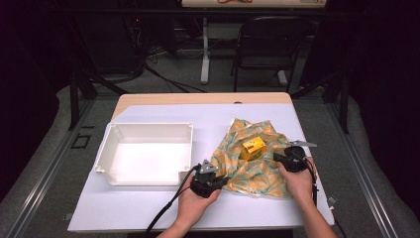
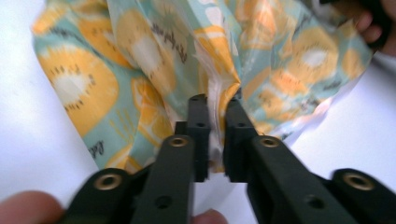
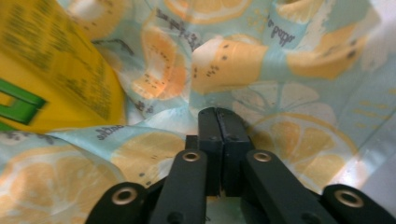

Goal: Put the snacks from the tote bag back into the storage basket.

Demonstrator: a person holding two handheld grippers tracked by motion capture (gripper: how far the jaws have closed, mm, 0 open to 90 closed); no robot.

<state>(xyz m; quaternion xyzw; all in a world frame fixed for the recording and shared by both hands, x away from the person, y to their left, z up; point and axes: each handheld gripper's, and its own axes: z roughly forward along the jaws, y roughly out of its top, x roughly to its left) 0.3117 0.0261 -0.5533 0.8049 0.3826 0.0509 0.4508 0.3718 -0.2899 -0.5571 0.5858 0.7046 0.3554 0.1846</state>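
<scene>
Your table (image 1: 148, 208) is covered in white, and at its nine o'clock side sits the white tray (image 1: 106, 148), open side up. At about three o'clock from that tray lies the fruit-print cloth (image 1: 257, 171), crumpled and spread (orange slices on pale teal). The yellow box (image 1: 253, 148) rests on the cloth near its middle.

Your left gripper (image 2: 217, 135) sits at the cloth's seven o'clock corner, jaws clenched on a bunched fold of the fabric, which stands pinched between them in the left gripper view. Your right gripper (image 3: 218, 135) is at the cloth's three o'clock edge, jaws pressed together with the cloth all around their tips; whether fabric is caught between them I cannot tell. In the right gripper view the box lies at ten o'clock of the jaws.
</scene>
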